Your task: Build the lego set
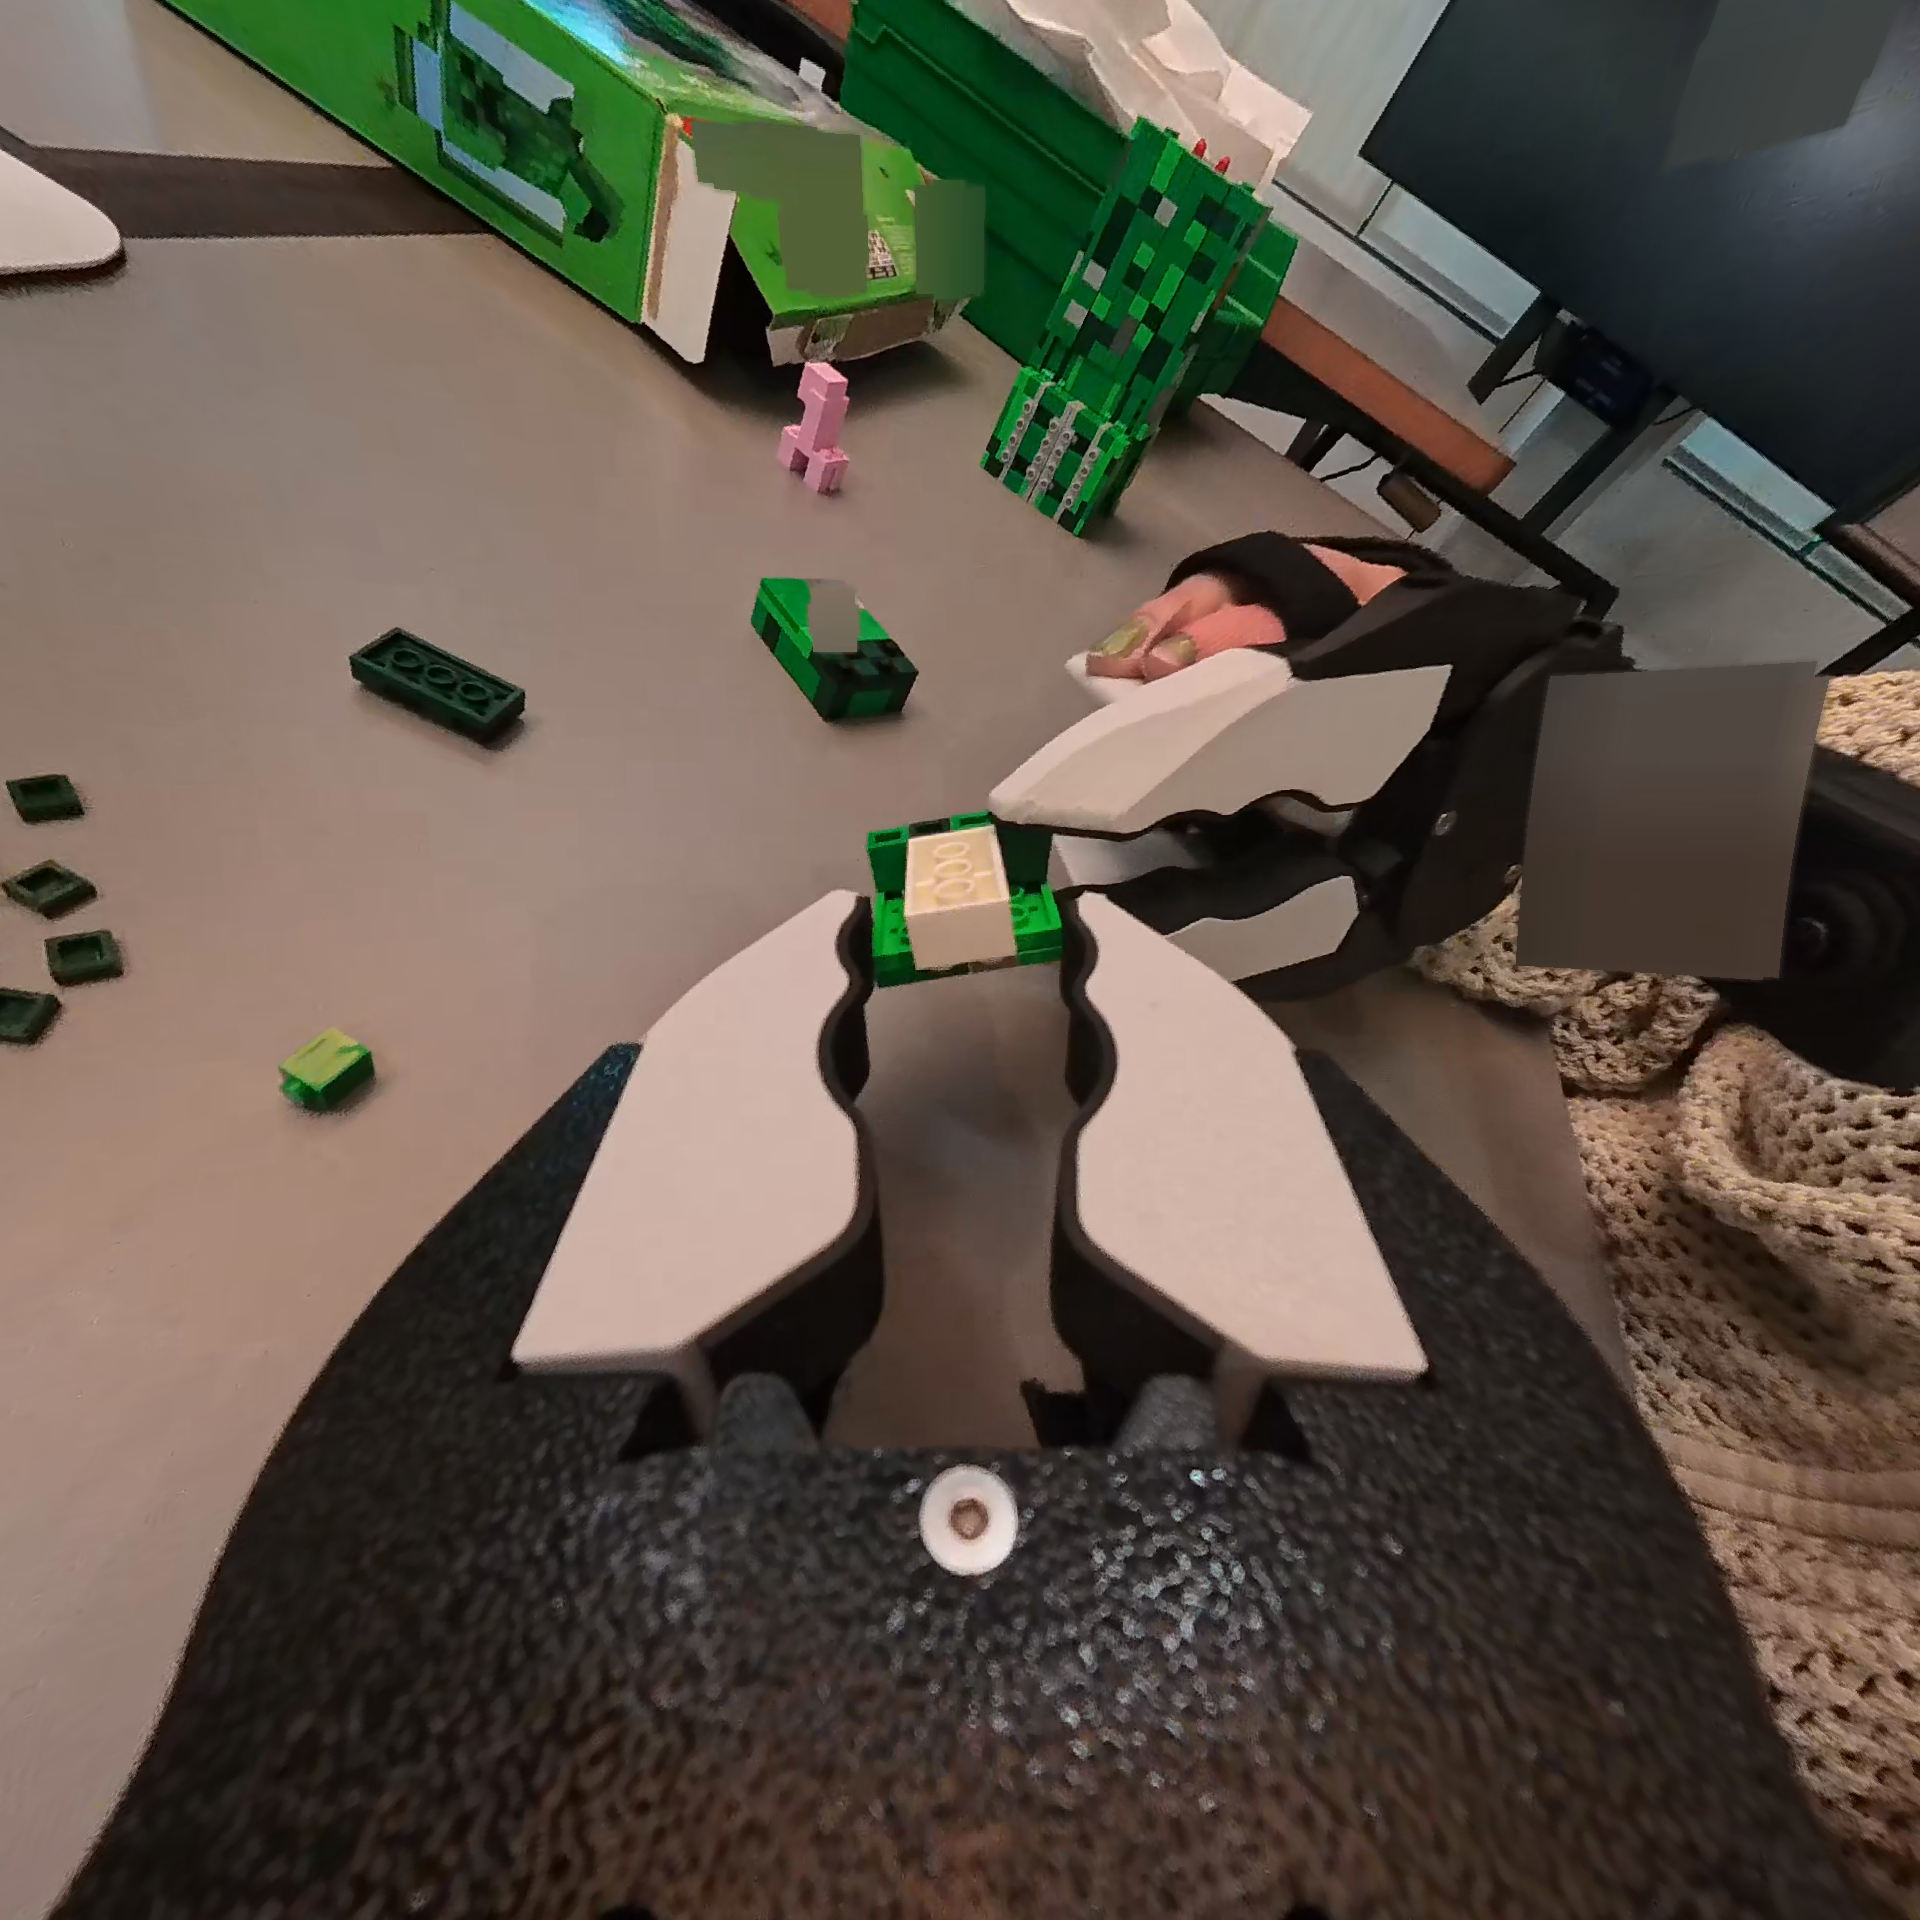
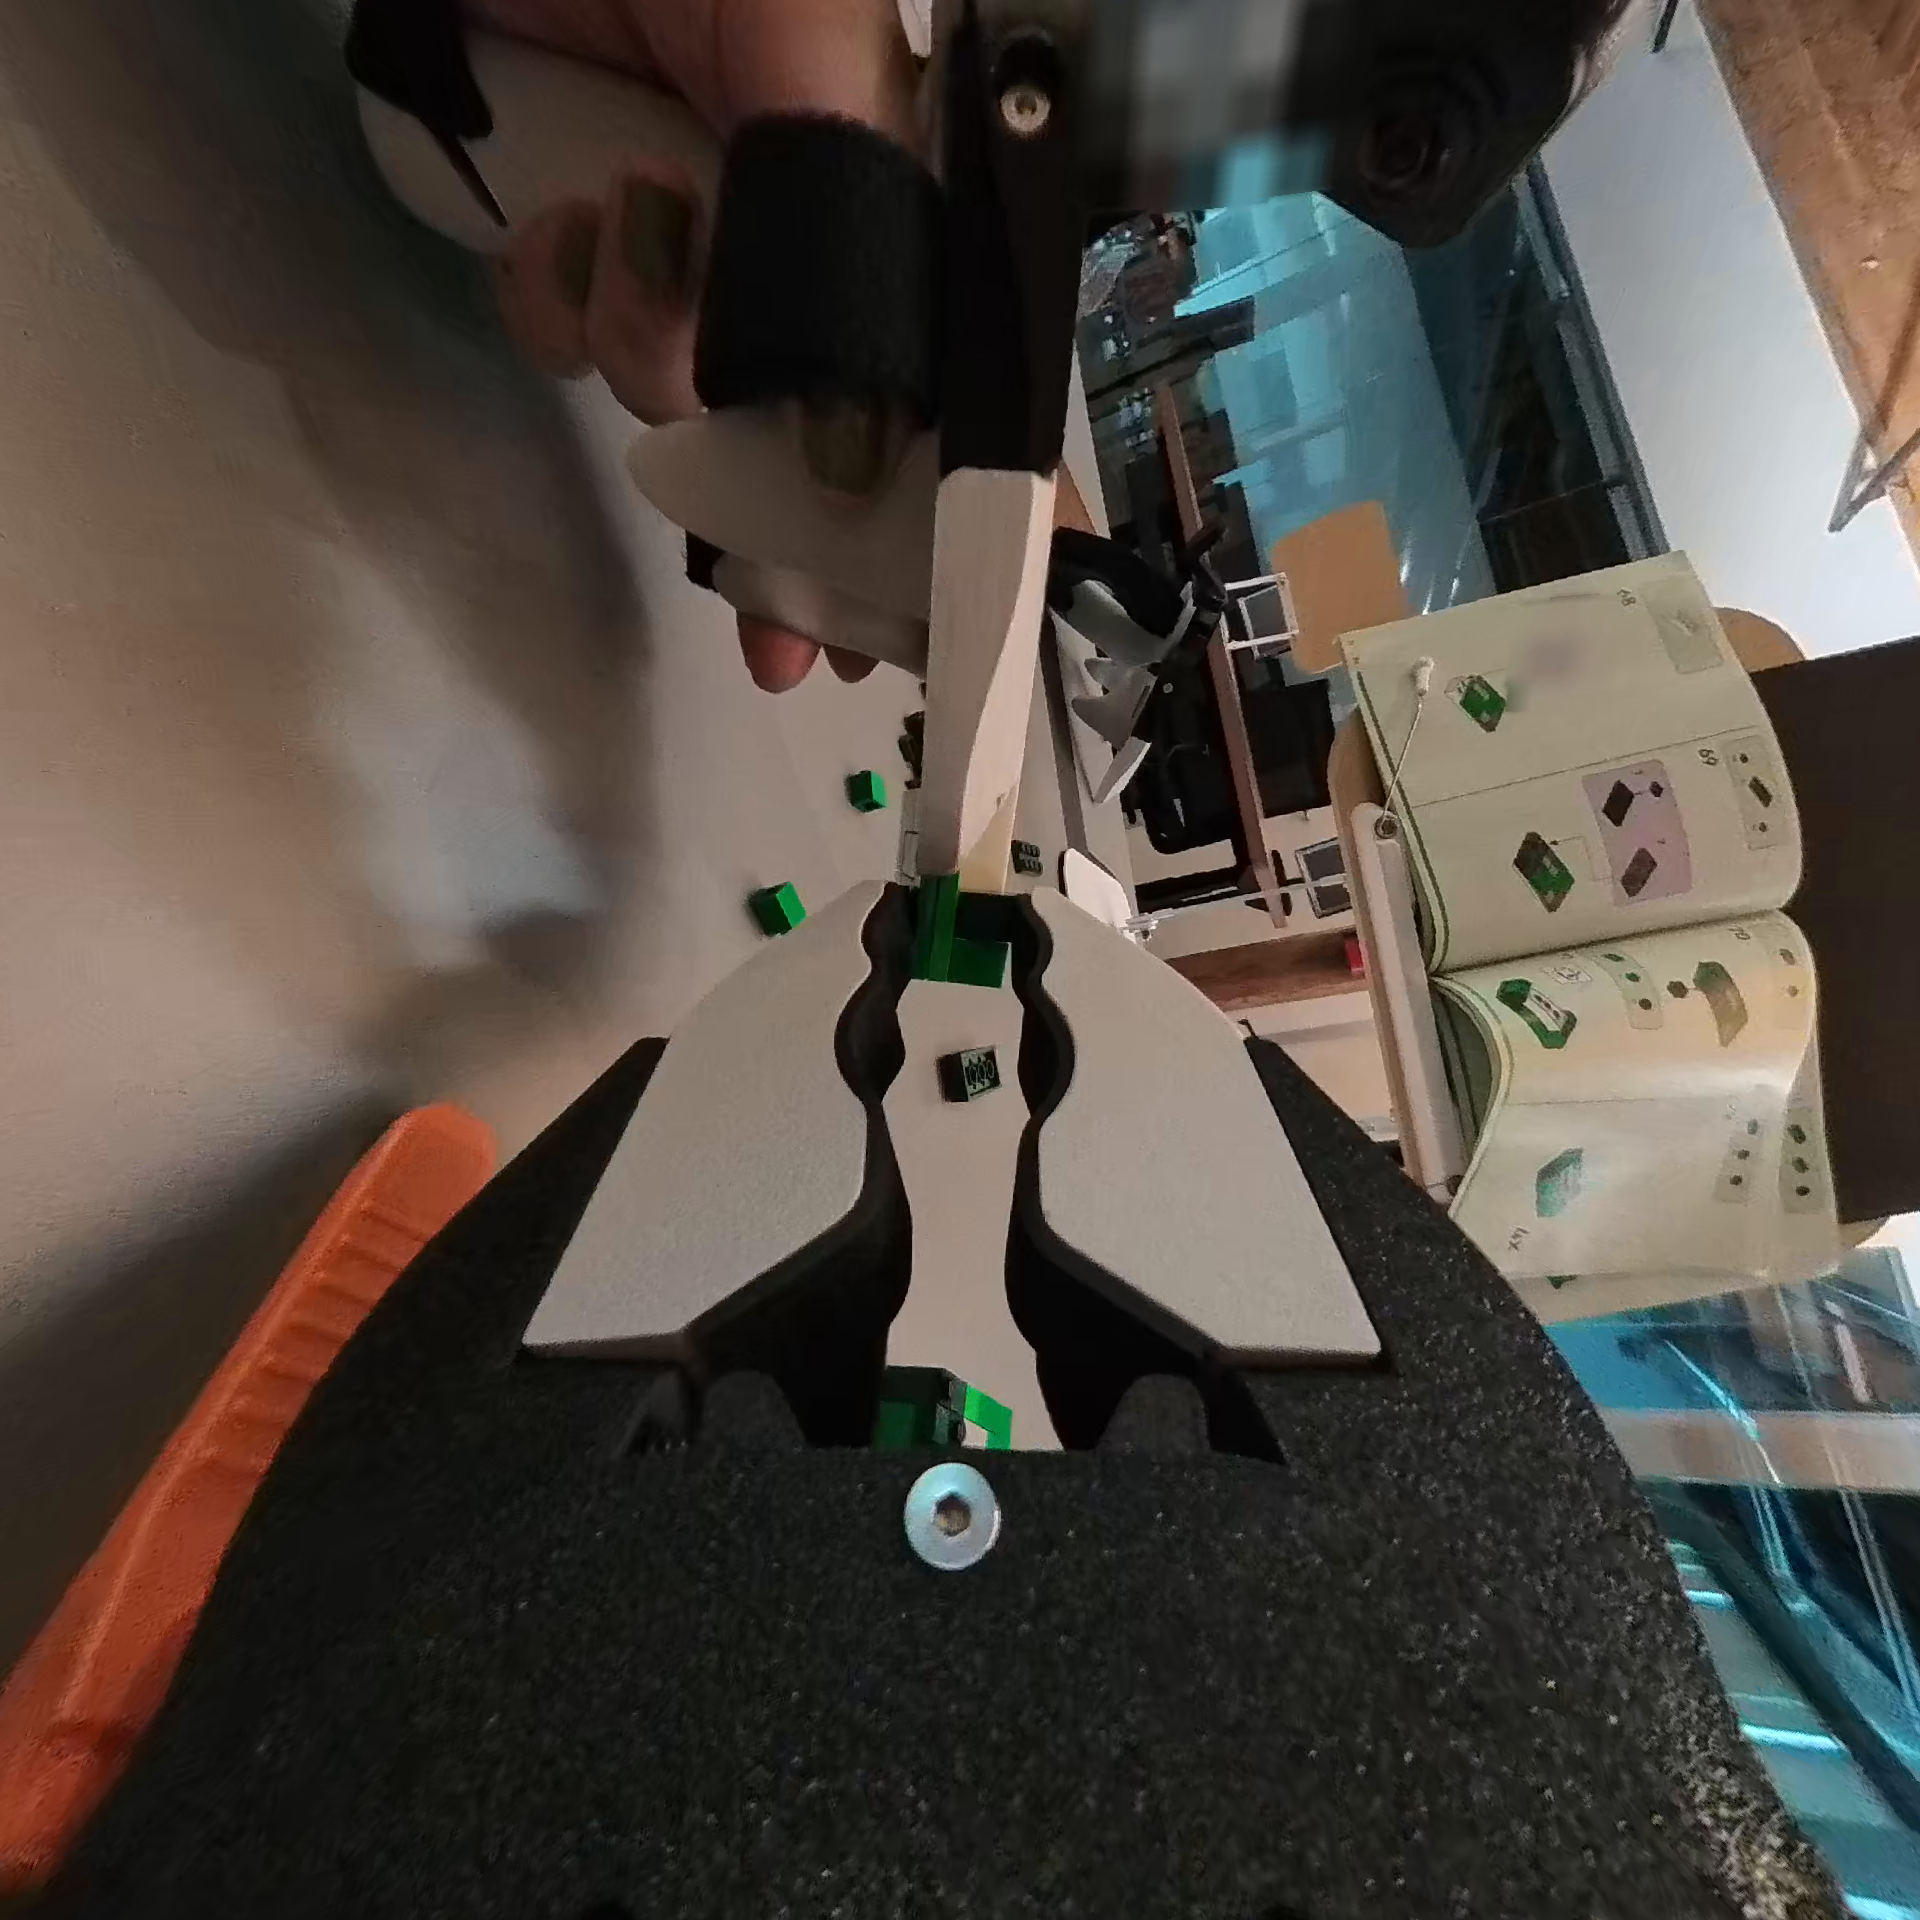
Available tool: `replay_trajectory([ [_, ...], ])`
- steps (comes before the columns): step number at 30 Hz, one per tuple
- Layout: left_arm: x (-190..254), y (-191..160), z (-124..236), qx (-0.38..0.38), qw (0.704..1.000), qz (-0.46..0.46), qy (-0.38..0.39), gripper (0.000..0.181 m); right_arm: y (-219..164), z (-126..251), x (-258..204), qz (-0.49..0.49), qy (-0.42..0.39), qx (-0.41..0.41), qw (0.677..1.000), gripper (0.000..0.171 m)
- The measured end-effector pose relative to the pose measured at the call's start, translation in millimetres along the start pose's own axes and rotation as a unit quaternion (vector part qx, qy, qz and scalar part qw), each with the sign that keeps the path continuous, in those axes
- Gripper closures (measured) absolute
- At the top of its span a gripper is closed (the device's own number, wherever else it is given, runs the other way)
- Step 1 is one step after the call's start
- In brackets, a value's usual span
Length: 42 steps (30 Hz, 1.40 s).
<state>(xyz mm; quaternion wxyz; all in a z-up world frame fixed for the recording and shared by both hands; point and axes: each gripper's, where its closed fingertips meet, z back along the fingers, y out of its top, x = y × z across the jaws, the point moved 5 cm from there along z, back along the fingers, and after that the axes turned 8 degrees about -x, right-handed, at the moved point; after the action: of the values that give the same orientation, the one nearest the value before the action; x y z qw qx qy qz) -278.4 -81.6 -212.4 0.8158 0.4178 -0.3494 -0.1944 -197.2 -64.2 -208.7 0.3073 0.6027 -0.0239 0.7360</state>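
Observation:
A small green lego assembly (image 1: 1029,920) with a cream brick (image 1: 951,894) on top is held above the grey table (image 1: 312,520). My left gripper (image 1: 964,914) is shut on its two sides. My right gripper (image 1: 1039,847) comes in from the right and clamps the assembly's far right wall. In the right wrist view, the right gripper (image 2: 956,909) is shut on the green assembly (image 2: 951,940), and the left gripper's fingers (image 2: 982,707) reach it from above.
A green creeper figure (image 1: 1132,322), a green box (image 1: 582,156) and a pink pig (image 1: 816,426) stand at the back. A dark green plate (image 1: 436,670), a green block (image 1: 831,644), small dark tiles (image 1: 47,883) and a lime piece (image 1: 327,1065) lie left. An open instruction booklet (image 2: 1579,935) is propped up. Left and right tips are no more than a few centimetres apart. The left tips stand about 9 cm off the lime piece (image 1: 327,1065). My right wrist view (image 2: 870,788) looks at it from another angle.

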Motion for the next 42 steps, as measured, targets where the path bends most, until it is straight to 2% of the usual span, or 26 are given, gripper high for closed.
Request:
replay_trajectory([
  [10, -1, -1, -1, -0.006, 1.000, -0.010, 0.008, 0.146, 0, -1, -1, -0.010, 0.013, 0.001, 1.000, 0.152],
  [16, 0, 0, -1, -0.002, 1.000, -0.021, 0.011, 0.146, 0, 0, -2, 0.016, -0.016, 0.007, 1.000, 0.152],
  [25, -4, 3, 4, 0.020, 0.999, -0.016, 0.021, 0.146, -4, 2, -2, -0.002, 0.001, 0.017, 1.000, 0.129],
  [28, -6, 8, 8, 0.043, 0.998, -0.029, 0.035, 0.146, -14, 4, 2, -0.032, 0.019, 0.015, 0.999, 0.125],
  [31, -7, 13, 13, 0.067, 0.994, -0.056, 0.060, 0.146, -26, 5, 14, -0.161, 0.054, 0.026, 0.985, 0.130],
  [33, -7, 16, 15, 0.079, 0.991, -0.078, 0.081, 0.146, -30, 11, 32, -0.281, 0.075, 0.068, 0.954, 0.137],
  [35, -5, 18, 17, 0.092, 0.986, -0.098, 0.095, 0.146, -31, 15, 46, -0.418, 0.127, 0.110, 0.893, 0.136],
  [37, -1, 21, 17, 0.105, 0.981, -0.123, 0.107, 0.146, -32, 13, 52, -0.548, 0.204, 0.128, 0.801, 0.133],
  [39, 5, 23, 16, 0.123, 0.975, -0.147, 0.113, 0.146, -32, 9, 54, -0.647, 0.261, 0.139, 0.703, 0.136],
  [40, 7, 24, 15, 0.128, 0.971, -0.161, 0.120, 0.146, -31, 7, 54, -0.683, 0.272, 0.142, 0.663, 0.141],
  [42, 9, 24, 13, 0.127, 0.963, -0.191, 0.143, 0.146, -31, 5, 51, -0.726, 0.293, 0.141, 0.606, 0.136],
])
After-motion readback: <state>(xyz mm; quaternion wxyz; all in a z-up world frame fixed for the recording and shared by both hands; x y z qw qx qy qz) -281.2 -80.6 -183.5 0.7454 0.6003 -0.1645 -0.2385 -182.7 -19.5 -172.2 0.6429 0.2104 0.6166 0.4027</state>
